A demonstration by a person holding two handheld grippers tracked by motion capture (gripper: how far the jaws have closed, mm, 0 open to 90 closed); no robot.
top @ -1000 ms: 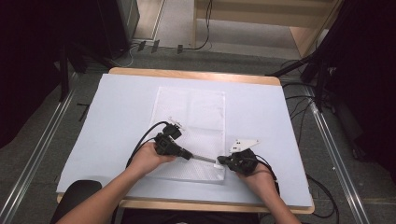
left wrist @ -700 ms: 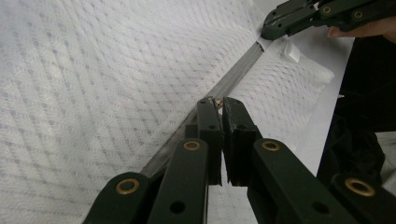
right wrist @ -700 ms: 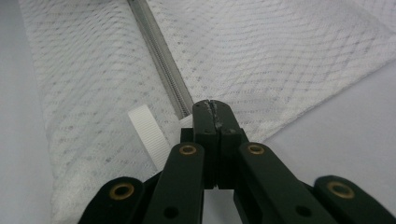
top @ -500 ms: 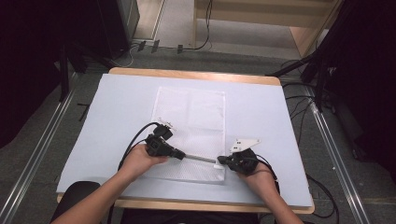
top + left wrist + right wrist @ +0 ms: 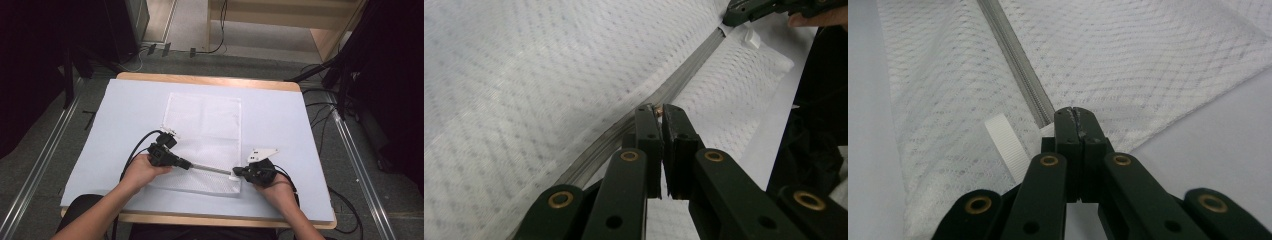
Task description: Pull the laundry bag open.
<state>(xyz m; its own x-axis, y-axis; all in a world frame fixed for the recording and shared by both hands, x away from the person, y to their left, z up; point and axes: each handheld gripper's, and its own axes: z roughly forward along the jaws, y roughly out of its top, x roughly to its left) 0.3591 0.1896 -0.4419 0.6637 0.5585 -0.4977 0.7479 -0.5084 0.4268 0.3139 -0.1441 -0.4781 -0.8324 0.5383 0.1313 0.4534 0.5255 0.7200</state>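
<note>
Bag: we see the white mesh bag (image 5: 204,142) flat on the table (image 5: 280,120), zipper (image 5: 210,170) near its close edge.
Left gripper (image 5: 658,111): clenched on the zipper pull.
Right gripper (image 5: 1074,114): clamped on the bag's zipper end.
Doing it well: we keep the right end anchored and draw the pull straight along the teeth.
Change: our left hand has slid leftward since the earlier frames, away from the right.

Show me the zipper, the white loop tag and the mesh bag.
zipper (image 5: 1018,65), right gripper view, middle of the grey teeth.
white loop tag (image 5: 1005,142), right gripper view, flat of the ribbed strap.
mesh bag (image 5: 202,120), high view, bare upper panel.
</note>
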